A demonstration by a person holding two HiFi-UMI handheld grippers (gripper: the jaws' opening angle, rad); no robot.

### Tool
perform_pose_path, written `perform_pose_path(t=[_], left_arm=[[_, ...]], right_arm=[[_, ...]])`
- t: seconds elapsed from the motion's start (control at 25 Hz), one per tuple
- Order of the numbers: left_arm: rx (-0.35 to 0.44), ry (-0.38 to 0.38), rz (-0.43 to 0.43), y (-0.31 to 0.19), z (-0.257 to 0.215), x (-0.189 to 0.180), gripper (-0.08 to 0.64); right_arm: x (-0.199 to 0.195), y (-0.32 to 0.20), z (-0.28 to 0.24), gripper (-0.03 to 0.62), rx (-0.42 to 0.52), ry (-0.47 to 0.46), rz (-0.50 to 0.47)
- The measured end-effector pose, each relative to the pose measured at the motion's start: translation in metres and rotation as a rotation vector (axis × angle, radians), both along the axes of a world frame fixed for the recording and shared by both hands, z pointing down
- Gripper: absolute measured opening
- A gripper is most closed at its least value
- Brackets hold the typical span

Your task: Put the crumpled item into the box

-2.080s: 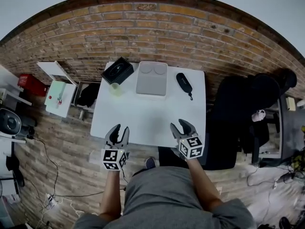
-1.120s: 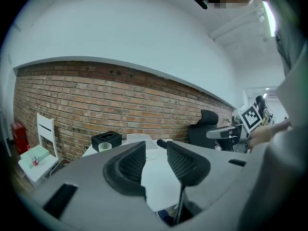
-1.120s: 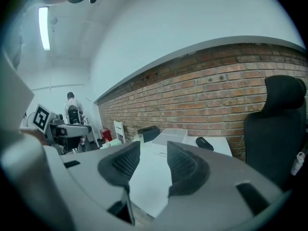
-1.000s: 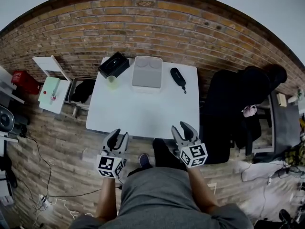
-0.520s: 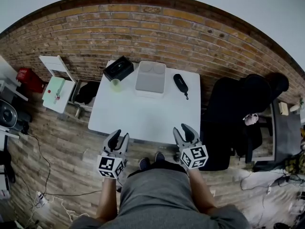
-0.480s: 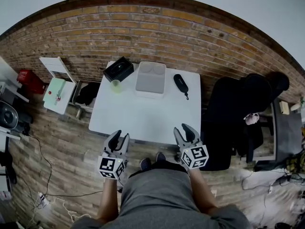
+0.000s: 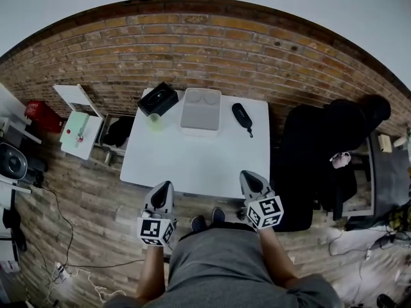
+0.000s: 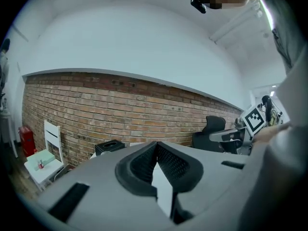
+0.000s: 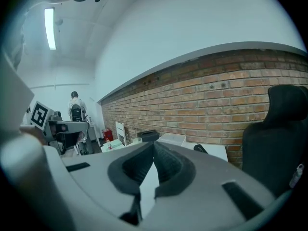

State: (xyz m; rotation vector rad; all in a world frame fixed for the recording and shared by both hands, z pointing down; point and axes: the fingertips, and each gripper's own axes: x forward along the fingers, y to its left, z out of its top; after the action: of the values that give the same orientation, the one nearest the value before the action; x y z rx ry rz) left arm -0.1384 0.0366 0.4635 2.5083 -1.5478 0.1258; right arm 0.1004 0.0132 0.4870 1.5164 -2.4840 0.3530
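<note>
both claws shut and empty at the table's near edge

the pale green item (image 7: 155, 120), too small to show whether it is crumpled, sits on the white table (image 7: 192, 162) at its far left, just beside the black box (image 7: 158, 99), which stands on the far left corner with its open top up. a grey tray (image 7: 201, 110) lies along the far edge at the middle, and a black oblong case (image 7: 241, 115) lies to its right. the near half of the tabletop is bare.

the left gripper (image 7: 162, 190) and right gripper (image 7: 249, 179) hang at the near edge, well apart, tips over the rim. each has its jaws pressed together with nothing between them. a black chair (image 7: 308, 162) crowds the table's right side.

only the head view shows the green item plainly. the left gripper view looks past its closed tips (image 8: 156, 143) to the box (image 8: 109, 147). the right gripper view adds the tray (image 9: 172, 139), the case (image 9: 200, 148) and a person standing far off (image 9: 75, 112).
</note>
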Motion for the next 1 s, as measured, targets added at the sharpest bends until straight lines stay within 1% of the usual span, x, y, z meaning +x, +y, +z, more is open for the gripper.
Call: perform_pose_path(t=[0.08,0.2,0.32,0.44,0.6,0.72,1.0], left_arm=[[-0.008,-0.01,0.004,-0.001,0.001,0.005,0.006],[-0.017,-0.018,0.008,-0.001,0.001,0.009,0.006],[-0.025,-0.02,0.018,0.0,0.001,0.011,0.006],[-0.02,-0.015,0.021,-0.001,0.0,0.012,0.006],[-0.014,-0.017,0.028,-0.002,-0.003,0.012,0.006],[-0.02,-0.021,0.029,-0.004,-0.002,0.012,0.006],[-0.036,-0.016,0.042,-0.001,0.004,0.021,0.006]], right_arm=[[-0.002,0.0,0.001,0.003,0.001,0.013,-0.016],[0.0,-0.002,0.003,0.003,0.0,0.024,-0.013],[0.001,-0.005,0.002,0.003,0.011,0.061,-0.021],[-0.003,-0.006,0.002,0.003,0.005,0.07,-0.045],[-0.005,-0.002,0.008,0.003,-0.015,0.073,-0.052],[-0.006,-0.001,0.009,0.003,-0.009,0.109,-0.058],[-0.003,-0.001,0.009,0.003,-0.028,0.057,-0.055]])
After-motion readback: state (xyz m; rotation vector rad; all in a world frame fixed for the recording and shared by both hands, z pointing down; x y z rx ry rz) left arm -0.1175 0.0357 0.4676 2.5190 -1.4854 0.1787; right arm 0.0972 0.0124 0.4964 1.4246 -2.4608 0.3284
